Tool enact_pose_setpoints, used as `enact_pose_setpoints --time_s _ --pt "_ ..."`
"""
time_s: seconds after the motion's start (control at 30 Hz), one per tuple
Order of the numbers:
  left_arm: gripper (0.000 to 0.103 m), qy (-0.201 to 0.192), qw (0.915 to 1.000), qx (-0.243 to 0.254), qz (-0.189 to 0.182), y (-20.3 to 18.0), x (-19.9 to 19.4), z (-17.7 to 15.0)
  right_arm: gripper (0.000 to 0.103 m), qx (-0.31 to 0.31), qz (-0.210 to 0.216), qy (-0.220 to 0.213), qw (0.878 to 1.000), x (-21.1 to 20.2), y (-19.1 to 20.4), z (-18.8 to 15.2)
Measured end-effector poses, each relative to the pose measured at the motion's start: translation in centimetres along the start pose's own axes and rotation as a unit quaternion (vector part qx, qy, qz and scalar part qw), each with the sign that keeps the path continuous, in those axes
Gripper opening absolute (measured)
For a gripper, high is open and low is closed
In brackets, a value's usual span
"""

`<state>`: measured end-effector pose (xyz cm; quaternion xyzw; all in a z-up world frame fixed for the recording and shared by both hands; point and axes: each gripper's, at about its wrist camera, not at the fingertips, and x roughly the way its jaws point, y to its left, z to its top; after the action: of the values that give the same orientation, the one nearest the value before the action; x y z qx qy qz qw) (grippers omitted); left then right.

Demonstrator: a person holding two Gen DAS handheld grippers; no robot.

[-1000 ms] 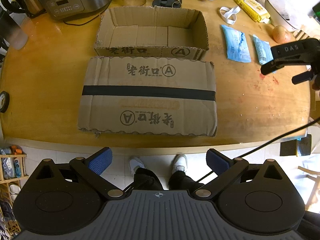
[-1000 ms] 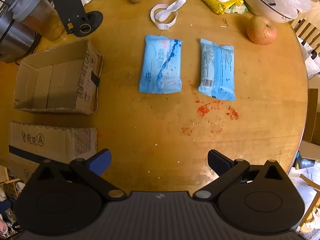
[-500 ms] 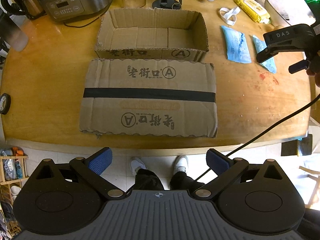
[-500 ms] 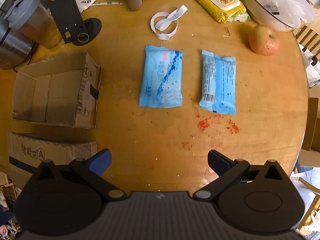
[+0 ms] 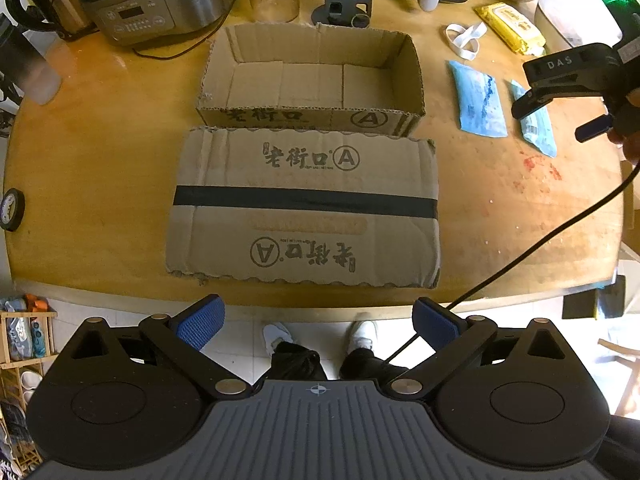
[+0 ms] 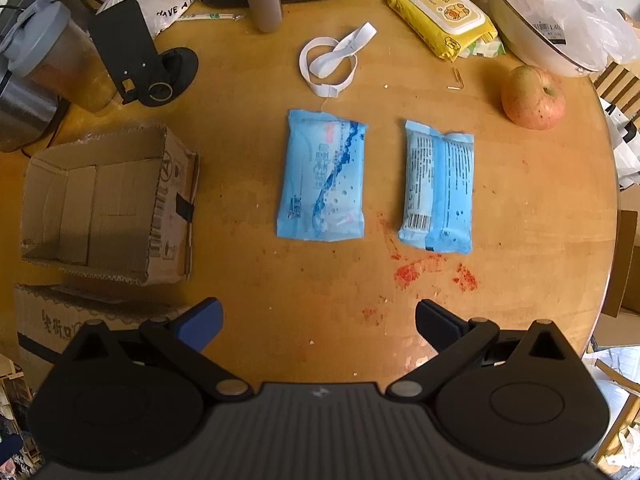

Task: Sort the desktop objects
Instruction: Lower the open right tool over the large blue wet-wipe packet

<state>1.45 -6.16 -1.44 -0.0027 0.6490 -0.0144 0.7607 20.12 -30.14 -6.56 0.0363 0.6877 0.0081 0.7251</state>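
Two blue tissue packs lie side by side on the wooden table: the left pack face up, the right pack label side up. My right gripper hovers open above the table just in front of them, holding nothing. It also shows from the left wrist as the right gripper over the right pack, beside the left pack. An open cardboard box stands empty, with a flattened carton in front of it. My left gripper is open off the table's front edge.
Behind the packs are a white elastic band, a yellow wipes pack, an apple and a white bowl. A black stand, a tumbler and a rice cooker line the back. Red stains mark the table.
My right gripper has moved forward toward the two blue packs, which now sit nearer in its view. The left gripper has stayed put.
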Motion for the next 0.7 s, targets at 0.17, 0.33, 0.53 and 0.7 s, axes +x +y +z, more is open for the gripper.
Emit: enact_pose_setpoints --time_s 0.17,0.33,0.53,0.7 --pt "0.103 -0.003 1.0 0.002 -0.001 0.0 -0.1 0.2 0.103 -0.002 -0.002 0.0 1.0 0.2 0.1 0.8" --pt "0.103 -0.003 1.0 0.002 -0.001 0.0 -0.2 0.3 0.103 -0.001 -0.003 0.0 1.0 0.4 0.1 1.5" --pt "0.103 -0.005 1.0 0.0 0.001 0.2 -0.2 0.5 0.103 -0.001 -0.004 0.0 1.0 0.6 0.2 2.3" --pt "0.103 -0.005 1.0 0.002 0.0 0.0 -0.2 0.5 0.103 0.001 -0.005 -0.001 1.0 0.8 0.2 2.9"
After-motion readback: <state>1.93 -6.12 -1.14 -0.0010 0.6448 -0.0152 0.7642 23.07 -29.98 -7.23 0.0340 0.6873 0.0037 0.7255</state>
